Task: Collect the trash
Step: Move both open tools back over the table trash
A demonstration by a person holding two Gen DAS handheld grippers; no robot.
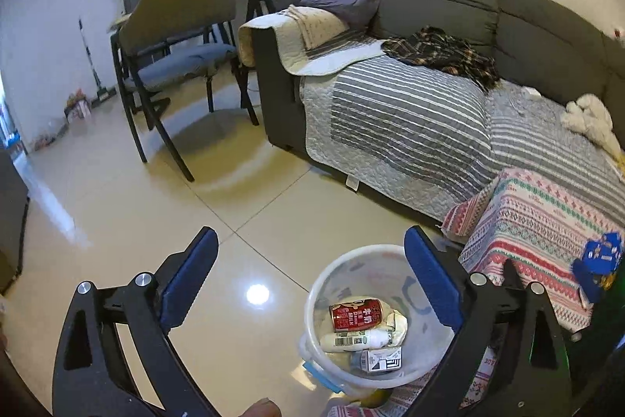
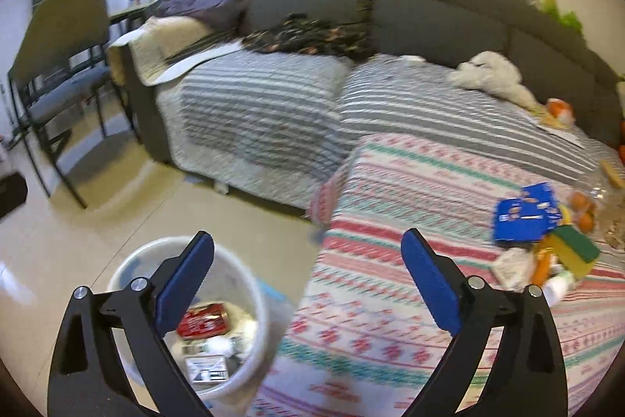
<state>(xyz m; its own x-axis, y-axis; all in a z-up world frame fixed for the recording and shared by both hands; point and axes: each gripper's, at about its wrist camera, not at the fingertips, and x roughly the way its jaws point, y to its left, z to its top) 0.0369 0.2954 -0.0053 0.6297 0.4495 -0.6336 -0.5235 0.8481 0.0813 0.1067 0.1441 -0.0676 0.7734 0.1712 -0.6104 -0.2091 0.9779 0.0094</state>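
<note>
A white plastic bin point(image 1: 326, 280) stands on the floor beside the table; it also shows in the right wrist view point(image 2: 129, 266). In it lie a red can point(image 1: 355, 315), a white bottle point(image 1: 353, 340) and a small carton point(image 1: 381, 360). My left gripper point(image 1: 310, 241) is open and empty above the bin. My right gripper point(image 2: 308, 245) is open and empty over the table's left edge. On the patterned tablecloth point(image 2: 410, 190) at the right lie a blue packet point(image 2: 523, 215), a yellow-green sponge point(image 2: 574, 251), crumpled white paper point(image 2: 513, 266) and a white bottle point(image 2: 558, 286).
A grey sofa point(image 1: 449, 6) with a striped cover and clothes stands behind the table. A dark chair point(image 1: 175, 26) stands on the tiled floor at the left. Oranges point(image 2: 584, 212) in a bag lie at the table's far right.
</note>
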